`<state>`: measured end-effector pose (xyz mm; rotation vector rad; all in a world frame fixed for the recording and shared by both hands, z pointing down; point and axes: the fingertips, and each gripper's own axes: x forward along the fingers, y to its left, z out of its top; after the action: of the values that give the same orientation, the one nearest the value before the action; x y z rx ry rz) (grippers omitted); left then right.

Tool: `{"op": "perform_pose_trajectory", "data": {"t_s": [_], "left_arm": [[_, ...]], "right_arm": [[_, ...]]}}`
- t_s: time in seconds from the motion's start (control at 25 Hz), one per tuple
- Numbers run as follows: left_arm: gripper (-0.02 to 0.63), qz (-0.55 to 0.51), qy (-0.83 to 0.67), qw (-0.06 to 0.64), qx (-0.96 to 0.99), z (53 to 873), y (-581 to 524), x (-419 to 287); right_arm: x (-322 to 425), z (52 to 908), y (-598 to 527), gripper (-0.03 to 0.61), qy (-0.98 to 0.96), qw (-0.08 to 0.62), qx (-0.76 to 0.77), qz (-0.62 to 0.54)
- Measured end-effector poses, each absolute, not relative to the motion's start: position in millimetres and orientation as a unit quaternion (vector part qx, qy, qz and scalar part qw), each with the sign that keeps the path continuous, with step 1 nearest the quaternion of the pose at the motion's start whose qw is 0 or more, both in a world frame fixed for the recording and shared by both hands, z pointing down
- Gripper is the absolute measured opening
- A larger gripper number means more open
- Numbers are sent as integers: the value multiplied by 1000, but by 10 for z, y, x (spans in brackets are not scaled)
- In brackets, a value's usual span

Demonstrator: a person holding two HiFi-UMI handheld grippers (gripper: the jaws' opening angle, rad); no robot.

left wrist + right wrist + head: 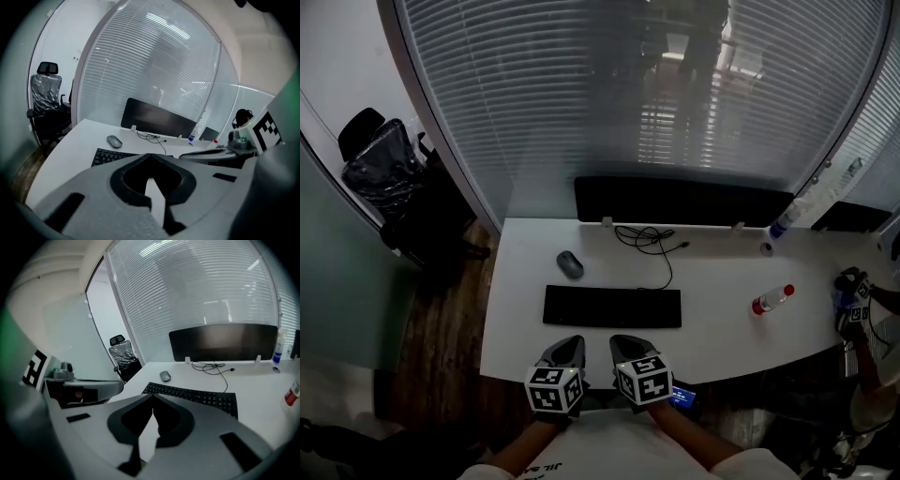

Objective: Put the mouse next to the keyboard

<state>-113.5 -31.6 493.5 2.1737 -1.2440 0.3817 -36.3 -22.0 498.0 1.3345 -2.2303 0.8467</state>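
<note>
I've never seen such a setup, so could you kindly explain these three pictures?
No robot here: a person holds a two-jaw gripper in each hand. One picture comes from a camera on the person's head, looking down; the other two cameras ride on the grippers, looking along their jaws. The left gripper and right gripper hover at the white desk's near edge, both shut and empty. On the desk lie a black keyboard, a grey mouse behind its left end, a loose cable, and a red-capped bottle lying to the right.
</note>
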Motion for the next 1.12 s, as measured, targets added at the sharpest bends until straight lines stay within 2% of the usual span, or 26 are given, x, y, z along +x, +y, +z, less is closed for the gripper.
{"op": "perform_pose_trajectory", "data": {"t_s": [0.32, 0.6, 0.8, 1.12], "left_arm": [[2, 140, -494, 286, 809, 4932, -449, -1194], [2, 134, -508, 285, 802, 4933, -614, -1342], [2, 136, -514, 278, 800, 4970, -837, -1448], [2, 131, -534, 286, 785, 5212, -1255, -1739]], "right_arm": [[-316, 4953, -407, 6, -807, 197, 475, 292], [-434, 4954, -642, 11, -823, 221, 456, 258], [-551, 5056, -924, 85, -829, 240, 441, 245], [-711, 5410, -1458, 134, -819, 252, 453, 245]]}}
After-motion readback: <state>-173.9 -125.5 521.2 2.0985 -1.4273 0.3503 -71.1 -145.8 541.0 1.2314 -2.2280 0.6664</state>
